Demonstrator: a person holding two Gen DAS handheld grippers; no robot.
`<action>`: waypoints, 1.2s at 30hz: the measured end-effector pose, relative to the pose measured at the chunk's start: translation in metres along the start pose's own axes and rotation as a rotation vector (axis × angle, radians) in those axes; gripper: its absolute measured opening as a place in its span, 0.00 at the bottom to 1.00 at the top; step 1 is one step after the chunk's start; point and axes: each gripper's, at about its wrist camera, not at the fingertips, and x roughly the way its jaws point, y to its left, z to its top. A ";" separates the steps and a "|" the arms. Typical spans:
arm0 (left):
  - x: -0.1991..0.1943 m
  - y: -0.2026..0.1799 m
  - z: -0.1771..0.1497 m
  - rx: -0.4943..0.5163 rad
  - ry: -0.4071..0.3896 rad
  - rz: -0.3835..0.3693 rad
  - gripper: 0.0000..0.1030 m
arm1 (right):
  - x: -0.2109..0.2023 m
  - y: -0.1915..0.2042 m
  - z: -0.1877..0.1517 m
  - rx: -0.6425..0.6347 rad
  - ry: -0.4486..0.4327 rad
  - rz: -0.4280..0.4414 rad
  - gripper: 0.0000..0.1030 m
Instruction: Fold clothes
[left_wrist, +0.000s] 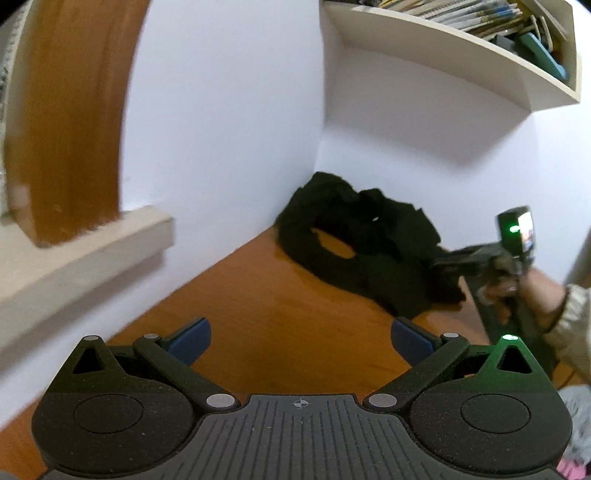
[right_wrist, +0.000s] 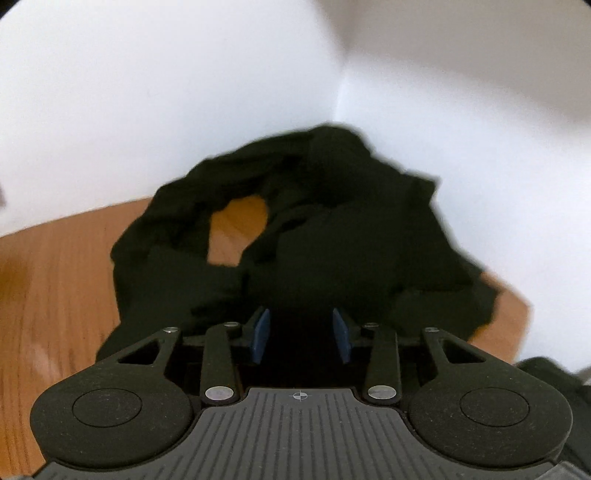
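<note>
A crumpled black garment (left_wrist: 362, 243) lies in the corner of a wooden table (left_wrist: 280, 317), against the white walls. My left gripper (left_wrist: 301, 339) hovers short of it over bare wood, jaws wide apart and holding nothing. In the left wrist view a hand (left_wrist: 517, 291) holds my right gripper (left_wrist: 448, 263) at the garment's right edge. In the right wrist view the black garment (right_wrist: 332, 229) fills the middle. My right gripper (right_wrist: 301, 334) has its jaws drawn close, and black cloth packs the gap between the blue pads (right_wrist: 262, 334).
Two white walls meet right behind the garment. A beige ledge (left_wrist: 74, 254) and a wooden frame (left_wrist: 62, 122) stand at the left. A white shelf (left_wrist: 461, 55) with books hangs above right. A light sleeve (left_wrist: 569, 332) enters at the right edge.
</note>
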 end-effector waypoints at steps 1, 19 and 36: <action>0.000 -0.003 0.000 -0.008 -0.005 0.005 0.99 | 0.007 -0.001 -0.001 -0.013 0.011 0.009 0.37; -0.010 -0.057 -0.007 0.027 -0.027 0.054 0.77 | -0.062 0.087 -0.028 -0.007 -0.023 0.387 0.06; -0.123 0.019 -0.012 -0.032 -0.137 0.252 0.76 | -0.158 0.301 -0.041 -0.156 0.028 0.848 0.11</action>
